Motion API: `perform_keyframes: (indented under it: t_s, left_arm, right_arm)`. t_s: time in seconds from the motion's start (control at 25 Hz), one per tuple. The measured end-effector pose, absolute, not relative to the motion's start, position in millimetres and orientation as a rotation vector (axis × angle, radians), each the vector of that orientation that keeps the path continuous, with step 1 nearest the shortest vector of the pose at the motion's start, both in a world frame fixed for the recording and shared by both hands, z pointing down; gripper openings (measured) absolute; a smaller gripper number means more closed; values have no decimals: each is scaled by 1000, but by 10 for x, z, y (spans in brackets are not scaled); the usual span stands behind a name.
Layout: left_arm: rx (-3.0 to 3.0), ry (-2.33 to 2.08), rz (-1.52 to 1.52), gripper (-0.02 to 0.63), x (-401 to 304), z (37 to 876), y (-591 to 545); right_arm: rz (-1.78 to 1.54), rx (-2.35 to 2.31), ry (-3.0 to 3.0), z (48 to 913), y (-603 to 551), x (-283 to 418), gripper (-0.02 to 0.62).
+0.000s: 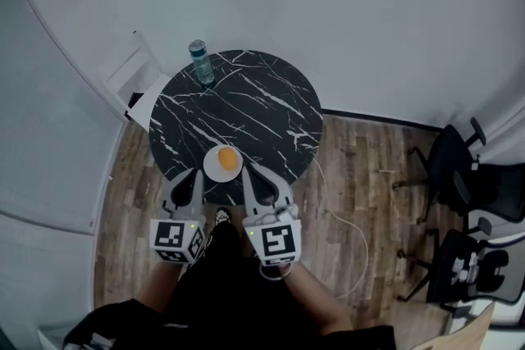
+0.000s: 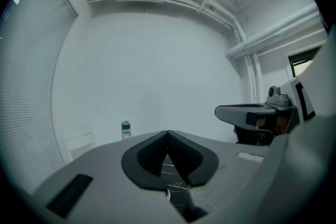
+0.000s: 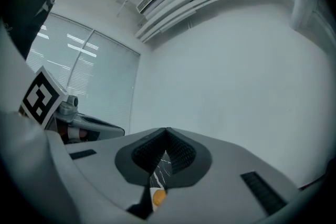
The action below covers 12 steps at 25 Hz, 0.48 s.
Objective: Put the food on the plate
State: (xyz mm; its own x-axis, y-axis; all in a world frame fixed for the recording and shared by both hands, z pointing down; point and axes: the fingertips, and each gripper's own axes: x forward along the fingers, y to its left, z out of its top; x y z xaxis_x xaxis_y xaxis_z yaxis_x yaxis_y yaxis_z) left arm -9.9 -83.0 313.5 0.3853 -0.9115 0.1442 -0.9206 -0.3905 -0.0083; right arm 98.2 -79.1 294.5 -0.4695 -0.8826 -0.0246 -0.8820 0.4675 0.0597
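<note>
A white plate (image 1: pixel 215 169) with a round orange piece of food (image 1: pixel 227 159) on it sits at the near edge of a round black marble table (image 1: pixel 254 115). My left gripper (image 1: pixel 195 175) and right gripper (image 1: pixel 248 174) hover side by side just in front of the plate, held level. Both are shut with nothing between the jaws. In the left gripper view the left gripper's (image 2: pixel 168 134) tips meet, and marble shows below them. In the right gripper view the right gripper (image 3: pixel 167 131) is also tip to tip, and the orange food (image 3: pixel 158 196) shows through the slit under the jaws.
A water bottle (image 1: pixel 201 61) stands at the table's far left edge and appears as a small bottle (image 2: pixel 126 129) in the left gripper view. A white chair (image 1: pixel 131 74) stands behind the table. Black office chairs (image 1: pixel 459 168) stand at the right. A white cable (image 1: pixel 349 217) lies on the wooden floor.
</note>
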Motion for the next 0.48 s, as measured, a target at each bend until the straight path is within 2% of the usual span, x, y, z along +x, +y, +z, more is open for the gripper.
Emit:
perform_keyframes:
  t_s: [0.48]
  left_arm:
    - [2559, -1727, 193, 0, -189, 3113, -764]
  right_arm:
    - [-110, 1604, -2683, 2953, -711, 909, -3]
